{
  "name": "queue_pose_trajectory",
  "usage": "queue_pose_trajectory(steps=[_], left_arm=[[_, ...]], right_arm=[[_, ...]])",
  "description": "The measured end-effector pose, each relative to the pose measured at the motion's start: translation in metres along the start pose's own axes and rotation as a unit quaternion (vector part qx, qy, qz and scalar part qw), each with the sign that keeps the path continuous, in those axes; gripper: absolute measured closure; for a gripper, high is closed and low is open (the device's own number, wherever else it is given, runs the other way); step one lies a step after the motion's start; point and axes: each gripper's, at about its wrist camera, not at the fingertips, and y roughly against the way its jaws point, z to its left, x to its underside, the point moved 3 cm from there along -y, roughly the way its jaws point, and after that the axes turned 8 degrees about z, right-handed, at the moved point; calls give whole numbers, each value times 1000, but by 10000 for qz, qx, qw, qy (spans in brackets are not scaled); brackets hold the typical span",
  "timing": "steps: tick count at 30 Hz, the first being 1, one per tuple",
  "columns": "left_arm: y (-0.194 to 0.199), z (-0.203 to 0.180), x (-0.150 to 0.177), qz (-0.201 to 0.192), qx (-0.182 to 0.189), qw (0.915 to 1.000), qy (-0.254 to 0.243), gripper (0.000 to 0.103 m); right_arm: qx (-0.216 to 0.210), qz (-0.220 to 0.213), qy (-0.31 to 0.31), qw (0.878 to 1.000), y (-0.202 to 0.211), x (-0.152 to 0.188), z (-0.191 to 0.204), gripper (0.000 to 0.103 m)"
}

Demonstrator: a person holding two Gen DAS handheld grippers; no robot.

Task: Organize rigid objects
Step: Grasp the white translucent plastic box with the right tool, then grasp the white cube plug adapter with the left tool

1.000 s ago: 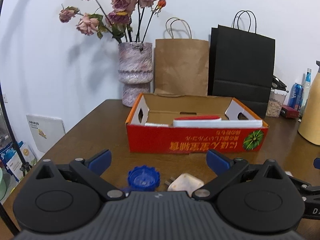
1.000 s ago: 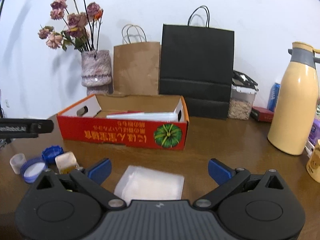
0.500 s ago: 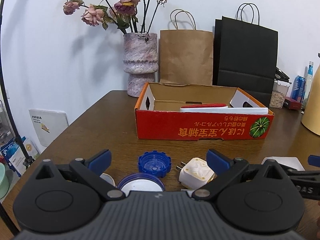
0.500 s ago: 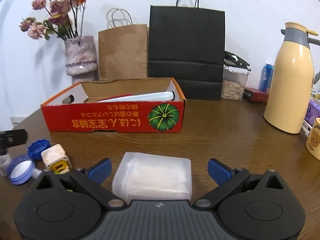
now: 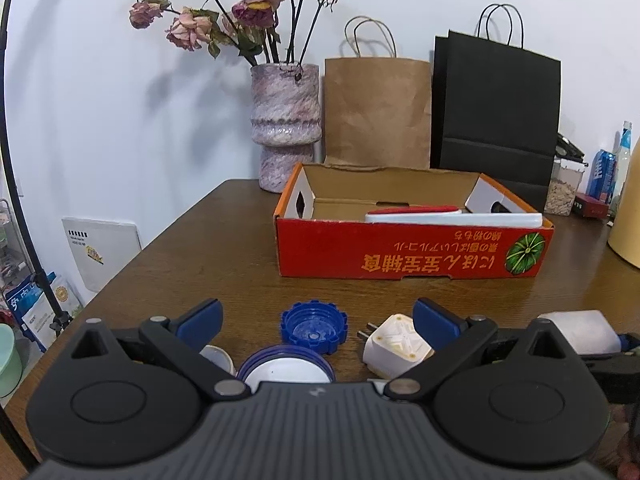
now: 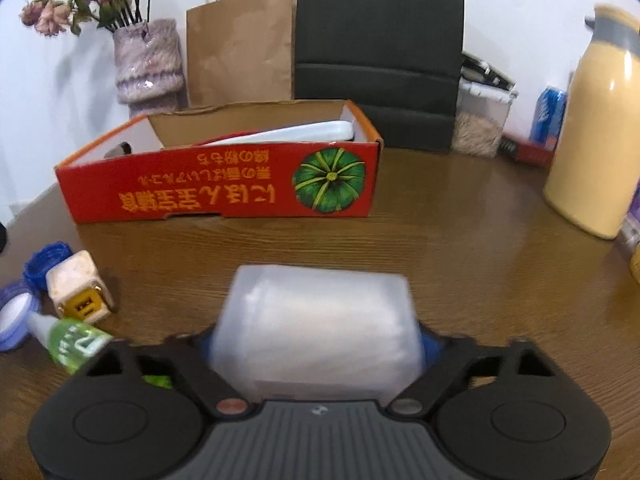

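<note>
The cardboard box [image 5: 412, 248] is set mid-table [image 5: 208, 248], with a vase [image 5: 285, 126] and two paper bags [image 5: 376, 112] lined up behind it. A cap [image 5: 313, 326], a plug adapter [image 5: 396, 345] and a lid [image 5: 286, 368] are scattered in front. A thermos [image 6: 592, 128] is parked off right.

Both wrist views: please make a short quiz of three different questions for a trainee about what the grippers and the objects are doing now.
1. True or false: the right gripper is shut on the clear plastic box.
2. Which lies nearest the left gripper? A) blue cap B) yellow jug C) vase
3. Fill in: the long white item lies inside the red ____.

Key: 1 true; 2 A; 3 box.
</note>
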Motion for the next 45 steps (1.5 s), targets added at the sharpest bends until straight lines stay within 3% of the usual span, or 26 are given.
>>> queue_pose_trajectory(steps=[16, 29, 37, 45], left_arm=[[-3, -18, 10, -111, 121, 9996, -222, 0], [9, -57, 31, -147, 274, 9979, -570, 0], [-1, -45, 27, -15, 79, 9992, -383, 0], [-25, -49, 16, 165, 208, 9987, -443, 0]], right_arm=[[-125, -876, -75, 9960, 37, 5, -21, 21], [-204, -1073, -94, 9940, 52, 15, -49, 21], [-247, -1130, -65, 9933, 55, 18, -51, 21], [-221, -1114, 0, 9935, 54, 19, -46, 21]])
